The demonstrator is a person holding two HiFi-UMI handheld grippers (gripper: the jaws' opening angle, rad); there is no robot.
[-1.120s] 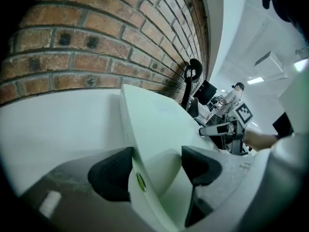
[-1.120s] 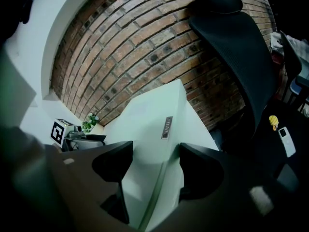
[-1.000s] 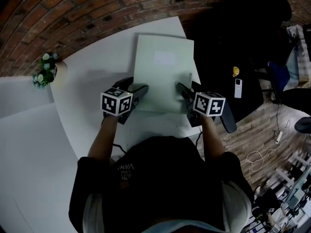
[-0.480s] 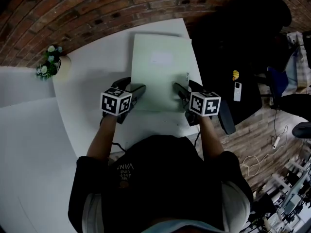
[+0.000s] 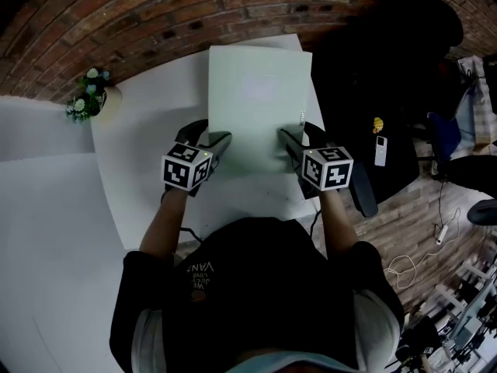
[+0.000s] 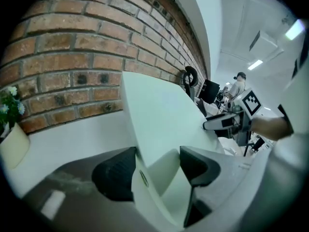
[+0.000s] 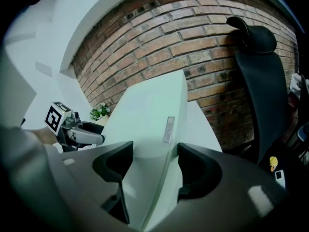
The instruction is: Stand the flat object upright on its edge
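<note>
The flat object is a pale green box [image 5: 260, 107] on the white table [image 5: 147, 130], its far end tilted up toward the brick wall. My left gripper [image 5: 211, 136] holds its near left edge. The jaws are closing, with the box's edge [image 6: 164, 115] between the pads, and both pads touch it. My right gripper [image 5: 297, 133] is shut on the near right edge, beside a small grey label [image 7: 168, 128]. Each gripper view shows the other gripper across the box.
A small pot of flowers [image 5: 87, 103] stands at the table's left rim by the brick wall [image 5: 155, 6]. A black chair [image 5: 388, 68] stands close on the right. A white device [image 5: 380, 151] and a yellow object [image 5: 378, 124] lie on its dark surface.
The box has lifted, so its far end stands higher and looks larger. Both grippers stayed on its near edges and moved up slightly with it.
</note>
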